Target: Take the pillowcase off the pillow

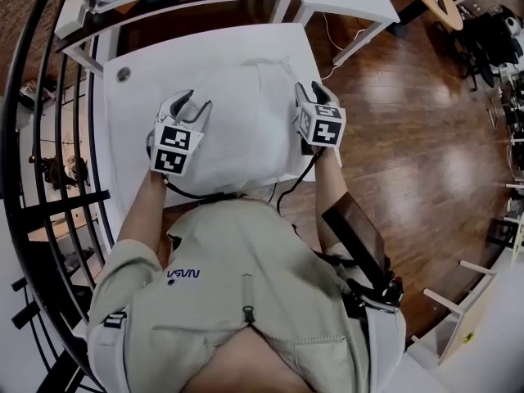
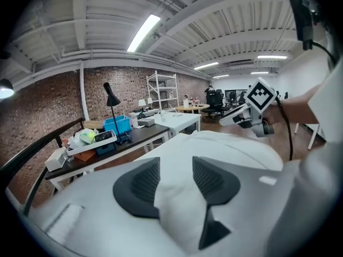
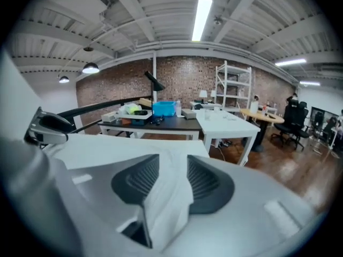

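On the white rectangular tabletop [image 1: 123, 137], the plump white cloth pillowcase [image 1: 246, 129] lies against the right edge, with bare surface to its left and beyond. Only your gripper views show this: left gripper [image 2: 176, 167] and right gripper [image 3: 172, 167] stand released, each with a loose cloth fold between its jaws.

Beige zipped shirt [image 1: 246, 301]; white hand-held grippers [image 1: 193, 103], black-and-white marker cubes [image 1: 173, 147], black cables [image 1: 196, 193].

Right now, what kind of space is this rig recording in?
Probably an open loft-style office or lab: a brick wall under an exposed ceiling with strip lights, work tables, a metal shelving unit, and office chairs on a wood floor.
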Demonstrator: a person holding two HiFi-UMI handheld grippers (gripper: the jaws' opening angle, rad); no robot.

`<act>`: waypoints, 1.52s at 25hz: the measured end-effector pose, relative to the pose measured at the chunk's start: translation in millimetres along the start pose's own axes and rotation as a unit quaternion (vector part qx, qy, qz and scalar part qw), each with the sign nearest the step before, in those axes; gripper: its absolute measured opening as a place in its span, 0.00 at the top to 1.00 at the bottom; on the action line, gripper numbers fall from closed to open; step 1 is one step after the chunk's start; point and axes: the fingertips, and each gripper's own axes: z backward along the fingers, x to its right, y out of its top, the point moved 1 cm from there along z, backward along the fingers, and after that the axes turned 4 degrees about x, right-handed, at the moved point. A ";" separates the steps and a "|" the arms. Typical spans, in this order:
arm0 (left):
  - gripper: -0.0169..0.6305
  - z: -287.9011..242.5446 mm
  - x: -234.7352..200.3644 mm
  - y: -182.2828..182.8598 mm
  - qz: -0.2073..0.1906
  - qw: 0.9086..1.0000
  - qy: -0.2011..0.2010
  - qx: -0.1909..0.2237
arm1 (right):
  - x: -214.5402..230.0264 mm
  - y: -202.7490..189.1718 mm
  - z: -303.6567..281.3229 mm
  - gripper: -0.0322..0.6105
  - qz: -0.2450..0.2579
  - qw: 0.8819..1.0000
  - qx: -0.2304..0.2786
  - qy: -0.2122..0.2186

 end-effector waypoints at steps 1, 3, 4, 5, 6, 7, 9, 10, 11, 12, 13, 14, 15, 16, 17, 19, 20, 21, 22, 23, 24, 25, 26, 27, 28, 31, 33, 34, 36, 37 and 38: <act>0.65 7.0 9.3 1.5 0.001 1.000 -0.007 0.008 | -6.2 -2.6 13.7 0.70 -0.005 1.000 0.009 0.004; 0.61 19.8 28.4 2.9 0.004 1.000 -0.021 0.023 | -20.5 -12.6 37.9 0.69 -0.011 1.000 0.016 0.016; 0.59 26.3 38.3 1.6 0.005 0.999 -0.027 0.028 | -28.3 -20.0 49.3 0.67 -0.014 1.000 0.016 0.023; 0.58 33.0 49.2 -1.8 0.006 0.999 -0.032 0.028 | -36.0 -28.8 60.7 0.66 -0.018 0.999 0.015 0.030; 0.57 39.6 60.6 -6.9 0.006 0.999 -0.038 0.024 | -43.4 -38.4 72.2 0.65 -0.023 0.999 0.013 0.036; 0.56 45.4 72.1 -13.0 0.005 0.999 -0.042 0.018 | -50.0 -48.2 83.6 0.65 -0.027 0.999 0.010 0.041; 0.56 55.3 94.4 -25.7 0.002 0.999 -0.047 0.005 | -61.3 -66.5 105.4 0.65 -0.029 0.998 0.005 0.049; 0.56 59.6 105.0 -31.4 0.000 0.999 -0.049 0.000 | -66.3 -75.2 115.3 0.65 -0.027 0.998 0.001 0.052; 0.56 63.7 114.9 -36.6 -0.003 0.999 -0.050 -0.005 | -71.1 -84.0 124.4 0.65 -0.025 0.998 -0.004 0.055; 0.56 67.5 124.2 -41.8 -0.007 0.999 -0.049 -0.010 | -75.6 -93.6 132.7 0.65 -0.023 0.998 -0.010 0.059; 0.56 71.1 132.5 -47.5 -0.013 0.999 -0.048 -0.015 | -80.1 -104.5 140.3 0.65 -0.021 0.998 -0.018 0.063; 0.55 74.1 139.5 -54.2 -0.019 0.999 -0.046 -0.022 | -84.9 -115.9 146.9 0.65 -0.020 0.997 -0.027 0.067; 0.55 76.3 144.9 -61.9 -0.023 0.998 -0.043 -0.030 | -90.3 -127.2 152.0 0.65 -0.021 0.997 -0.036 0.072; 0.54 77.5 148.6 -70.6 -0.024 0.998 -0.039 -0.040 | -95.8 -138.5 155.0 0.65 -0.020 0.996 -0.046 0.078; 0.54 77.5 150.8 -80.6 -0.022 0.998 -0.033 -0.050 | -101.2 -149.3 156.1 0.65 -0.018 0.995 -0.055 0.084; 0.54 73.3 152.8 -99.3 -0.021 0.997 -0.021 -0.066 | -112.0 -164.9 153.9 0.65 -0.007 0.993 -0.070 0.096; 0.54 69.1 153.3 -105.7 -0.027 0.997 -0.015 -0.072 | -117.1 -169.1 151.6 0.65 0.000 0.992 -0.076 0.101; 0.55 64.0 153.3 -110.7 -0.034 0.997 -0.009 -0.075 | -121.7 -171.2 148.8 0.65 0.009 0.991 -0.079 0.105; 0.57 59.1 152.6 -114.5 -0.042 0.996 -0.003 -0.078 | -124.9 -172.2 145.8 0.65 0.018 0.991 -0.081 0.106; 0.59 55.4 151.4 -117.1 -0.051 0.996 0.003 -0.079 | -126.4 -172.4 143.1 0.65 0.026 0.991 -0.081 0.104; 0.62 53.7 149.8 -118.0 -0.059 0.995 0.010 -0.079 | -126.5 -172.2 141.3 0.66 0.032 0.991 -0.080 0.100; 0.66 54.0 147.9 -116.8 -0.067 0.995 0.018 -0.077 | -125.2 -171.7 140.6 0.70 0.039 0.992 -0.080 0.092; 0.73 55.8 145.7 -113.2 -0.074 0.994 0.025 -0.071 | -123.0 -170.6 141.2 0.77 0.045 0.992 -0.077 0.084; 0.81 58.5 142.8 -107.5 -0.078 0.994 0.033 -0.063 | -119.8 -168.5 142.9 0.83 0.052 0.993 -0.074 0.075; 0.87 61.4 139.0 -100.3 -0.079 0.995 0.041 -0.052 | -115.4 -164.8 145.3 0.87 0.059 0.994 -0.068 0.065; 0.93 68.1 121.5 -72.5 -0.075 0.995 0.064 -0.020 | -98.6 -145.3 152.0 0.91 0.075 0.996 -0.037 0.030; 0.94 70.9 106.3 -49.2 -0.074 0.994 0.076 0.002 | -86.9 -128.5 154.0 0.91 0.085 0.996 -0.009 0.004; 0.94 72.0 98.5 -37.3 -0.075 0.994 0.080 0.012 | -79.5 -119.6 155.2 0.91 0.093 0.996 0.002 -0.013; 0.94 73.5 83.3 -21.2 -0.068 0.993 0.088 0.025 | -58.3 -103.4 158.1 0.92 0.107 0.993 0.018 -0.053; 0.94 74.1 75.9 -16.9 -0.061 0.993 0.094 0.029 | -44.2 -98.5 158.6 0.92 0.105 0.991 0.021 -0.076; 0.94 75.1 68.4 -14.6 -0.052 0.993 0.101 0.032 | -27.7 -96.8 158.6 0.92 0.095 0.990 0.022 -0.099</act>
